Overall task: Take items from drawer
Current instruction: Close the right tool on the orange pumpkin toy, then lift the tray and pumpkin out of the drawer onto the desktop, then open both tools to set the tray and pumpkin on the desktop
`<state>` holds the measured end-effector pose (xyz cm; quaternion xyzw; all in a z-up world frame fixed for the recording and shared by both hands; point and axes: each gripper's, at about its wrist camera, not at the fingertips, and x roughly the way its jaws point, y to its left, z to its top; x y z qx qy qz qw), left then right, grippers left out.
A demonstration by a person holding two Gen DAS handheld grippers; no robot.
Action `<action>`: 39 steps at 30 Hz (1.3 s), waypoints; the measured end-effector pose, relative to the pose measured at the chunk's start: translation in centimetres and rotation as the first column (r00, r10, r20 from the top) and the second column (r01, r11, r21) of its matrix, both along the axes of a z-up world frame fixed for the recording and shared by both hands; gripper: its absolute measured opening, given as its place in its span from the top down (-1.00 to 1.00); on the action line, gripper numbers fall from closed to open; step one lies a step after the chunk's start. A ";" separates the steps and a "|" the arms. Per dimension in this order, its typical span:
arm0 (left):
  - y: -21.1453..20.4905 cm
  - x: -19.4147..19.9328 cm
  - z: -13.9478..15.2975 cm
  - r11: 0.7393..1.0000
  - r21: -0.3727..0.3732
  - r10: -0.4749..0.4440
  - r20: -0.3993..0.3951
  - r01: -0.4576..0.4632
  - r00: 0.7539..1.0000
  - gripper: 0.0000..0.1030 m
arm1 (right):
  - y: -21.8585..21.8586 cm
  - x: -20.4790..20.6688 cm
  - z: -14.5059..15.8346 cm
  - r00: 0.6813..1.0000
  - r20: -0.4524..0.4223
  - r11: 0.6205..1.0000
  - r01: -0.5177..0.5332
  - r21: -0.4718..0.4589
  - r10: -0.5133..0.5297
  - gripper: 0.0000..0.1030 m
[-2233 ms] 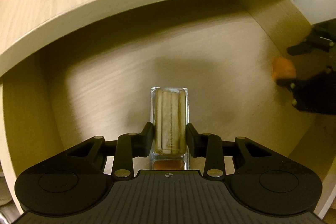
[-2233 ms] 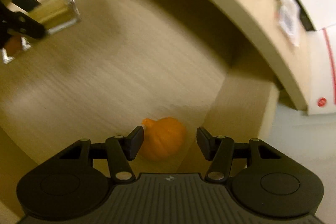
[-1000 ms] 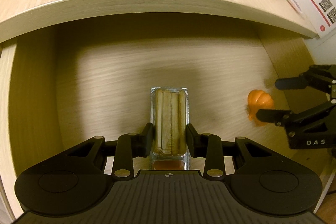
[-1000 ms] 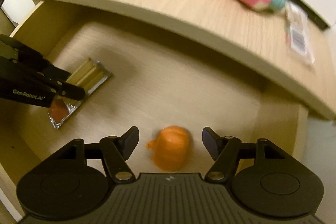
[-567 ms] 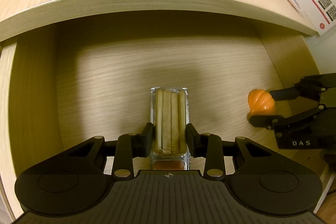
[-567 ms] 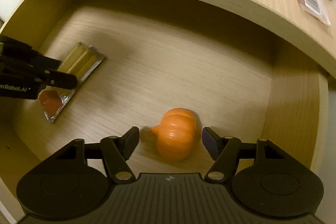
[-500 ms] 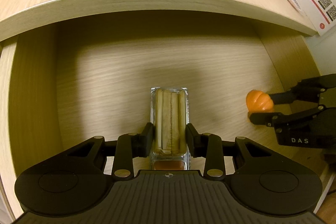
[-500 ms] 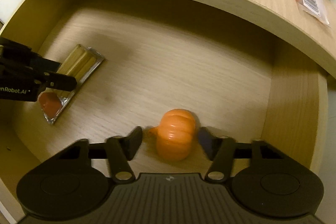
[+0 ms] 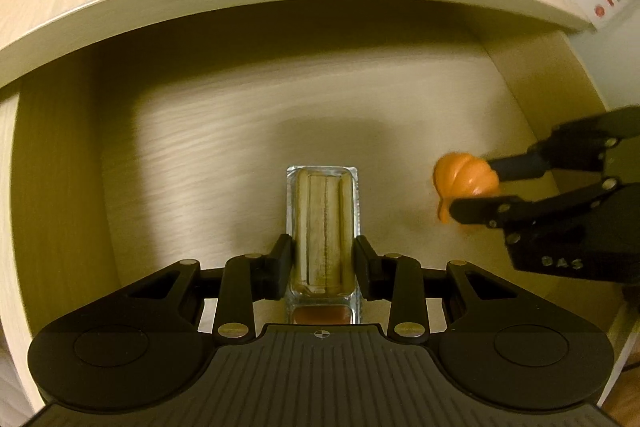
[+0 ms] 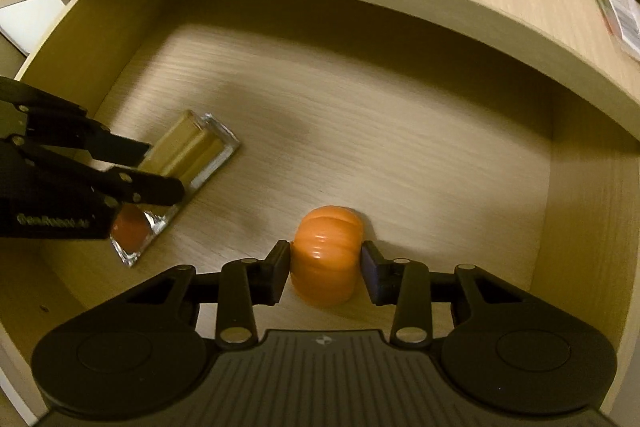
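Orange toy pumpkin (image 10: 325,259), low in the drawer (image 10: 576,227) at its right side, now pinched between your right gripper (image 10: 325,269) jaws, which stood wide a moment ago; snack tray (image 9: 322,227) remains clamped in your left gripper (image 9: 322,267); both items appear ready to lift out.

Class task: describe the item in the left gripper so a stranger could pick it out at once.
Look inside the open wooden drawer under the desktop. On its left side, the left gripper clamps a clear packet of pale sticks with red sauce; flat and rectangular, unlike the round orange pumpkin.
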<state>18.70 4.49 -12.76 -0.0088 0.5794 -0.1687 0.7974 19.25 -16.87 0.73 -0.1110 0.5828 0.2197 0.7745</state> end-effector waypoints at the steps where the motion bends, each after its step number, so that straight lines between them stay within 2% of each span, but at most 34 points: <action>1: 0.0 -0.1 0.3 1.000 -0.005 -0.007 0.005 0.007 1.000 0.31 | 0.0 -0.1 0.5 1.000 0.004 1.000 0.008 0.009 -0.008 0.27; 4: 0.7 -0.6 2.7 0.998 -0.054 -0.031 0.041 0.033 0.999 0.32 | -0.7 -0.8 2.8 0.998 0.036 0.998 0.045 0.053 -0.047 0.27; 7: 1.6 -1.1 7.6 0.989 -0.137 -0.038 0.116 0.054 0.992 0.32 | -2.3 -1.7 6.7 0.991 0.111 0.992 0.068 0.106 -0.079 0.27; 9: 2.7 -1.0 12.2 0.979 -0.192 -0.031 0.206 0.072 0.978 0.32 | -3.7 -1.9 9.9 0.976 0.193 0.990 0.083 0.113 -0.104 0.27; 12: 4.8 0.0 18.0 0.979 -0.193 0.012 0.354 0.061 0.935 0.32 | -6.5 -0.5 15.0 0.927 0.306 0.971 0.169 0.172 -0.216 0.27; 15: 7.5 2.5 20.5 0.986 -0.165 0.100 0.436 -0.030 0.894 0.32 | -7.9 1.7 18.7 0.865 0.413 0.956 0.232 0.178 -0.287 0.27; 18: 10.7 5.2 19.6 0.972 -0.159 0.225 0.423 -0.173 0.878 0.32 | -8.2 4.4 19.4 0.816 0.485 0.949 0.288 0.132 -0.315 0.27; 21: 12.8 7.6 16.8 0.947 -0.156 0.320 0.354 -0.282 0.879 0.32 | -8.7 7.7 18.2 0.807 0.481 0.935 0.342 0.094 -0.343 0.27; 23: 13.2 8.9 14.8 0.934 -0.163 0.353 0.304 -0.317 0.885 0.32 | -9.0 9.6 16.6 0.812 0.456 0.925 0.373 0.073 -0.363 0.27; 25: 13.3 9.5 13.6 0.924 -0.184 0.376 0.271 -0.336 0.886 0.31 | -9.2 10.8 14.8 0.820 0.427 0.916 0.399 0.050 -0.381 0.27; 29: 12.2 10.0 12.0 0.916 -0.177 0.396 0.260 -0.359 0.881 0.31 | -9.3 13.0 11.9 0.836 0.383 0.910 0.413 0.034 -0.393 0.28; 31: 12.6 10.2 11.4 0.915 -0.174 0.399 0.249 -0.364 0.882 0.30 | -9.2 13.4 11.4 0.833 0.389 0.913 0.405 0.054 -0.392 0.27; 36: 12.0 10.9 11.0 0.929 -0.155 0.368 0.286 -0.336 0.885 0.27 | -8.5 14.5 11.0 0.838 0.403 0.927 0.366 0.084 -0.367 0.28; 39: 11.9 11.2 10.8 0.932 -0.166 0.360 0.294 -0.324 0.885 0.27 | -8.1 15.0 10.6 0.840 0.416 0.932 0.355 0.065 -0.349 0.28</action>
